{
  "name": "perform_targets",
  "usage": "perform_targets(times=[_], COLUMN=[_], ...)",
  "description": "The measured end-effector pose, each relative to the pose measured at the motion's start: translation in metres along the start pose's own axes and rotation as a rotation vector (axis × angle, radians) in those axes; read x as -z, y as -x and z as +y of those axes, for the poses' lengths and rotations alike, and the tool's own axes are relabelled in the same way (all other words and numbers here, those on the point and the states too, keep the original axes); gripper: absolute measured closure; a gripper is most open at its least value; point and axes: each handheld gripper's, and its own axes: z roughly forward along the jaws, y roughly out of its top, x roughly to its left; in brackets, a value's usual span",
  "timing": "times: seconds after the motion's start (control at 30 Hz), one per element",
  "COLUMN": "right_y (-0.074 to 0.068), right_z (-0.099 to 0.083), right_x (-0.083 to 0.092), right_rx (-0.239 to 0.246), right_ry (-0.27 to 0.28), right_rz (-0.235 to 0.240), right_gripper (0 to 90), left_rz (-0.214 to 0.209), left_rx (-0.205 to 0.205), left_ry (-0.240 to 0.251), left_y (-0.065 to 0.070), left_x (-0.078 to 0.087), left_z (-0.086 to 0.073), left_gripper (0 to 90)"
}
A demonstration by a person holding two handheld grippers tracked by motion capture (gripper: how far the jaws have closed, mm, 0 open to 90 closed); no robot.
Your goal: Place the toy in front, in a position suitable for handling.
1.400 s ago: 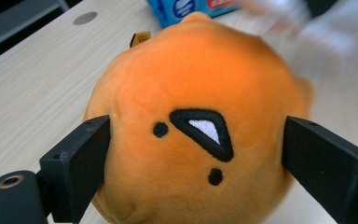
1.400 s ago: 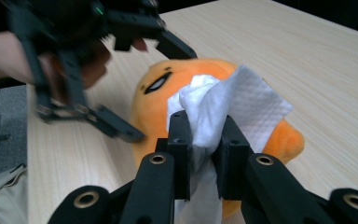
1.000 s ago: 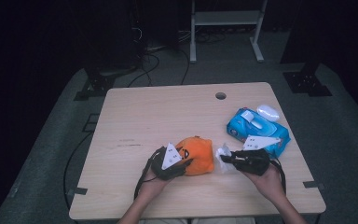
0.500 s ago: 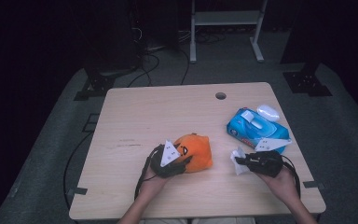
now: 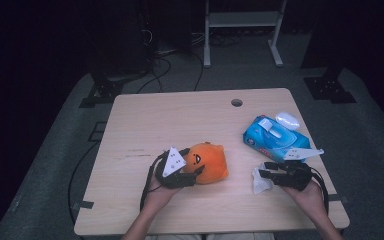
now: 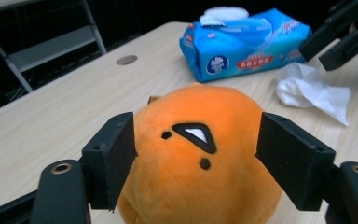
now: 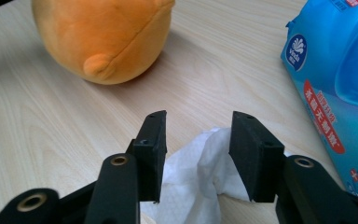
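An orange plush toy with a small black face sits near the table's front middle. My left gripper reaches it from the left. In the left gripper view its jaws have just been opening and flank the plush without squeezing it. A crumpled white wipe lies on the table to the right. My right gripper hovers at it and its jaws have just been opening. In the right gripper view the wipe lies loose under and between the parted pads.
A blue pack of wet wipes lies behind the right gripper with its white lid flipped open. The wooden table has a cable hole near its far edge. A metal rack stands on the floor beyond.
The right gripper moved right, away from the plush, and sank to the table. Its jaws opened and the wipe now lies loose. The left gripper's jaws widened around the plush.
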Motion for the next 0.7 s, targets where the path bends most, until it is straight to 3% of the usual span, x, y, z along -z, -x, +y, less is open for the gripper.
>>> perform_targets(times=[0.2, 0.7], right_y=[-0.005, -0.007], right_z=[0.003, 0.011], right_x=[0.001, 0.000], right_rx=[0.021, 0.034], right_ry=[0.020, 0.047], right_rz=[0.017, 0.035], right_gripper=[51.5, 48.2], left_rz=[0.017, 0.039], left_rx=[0.043, 0.078], left_ry=[0.015, -0.015], left_y=[-0.009, -0.016], left_x=[0.013, 0.032], left_z=[0.000, -0.008], left_gripper=[21.0, 15.0])
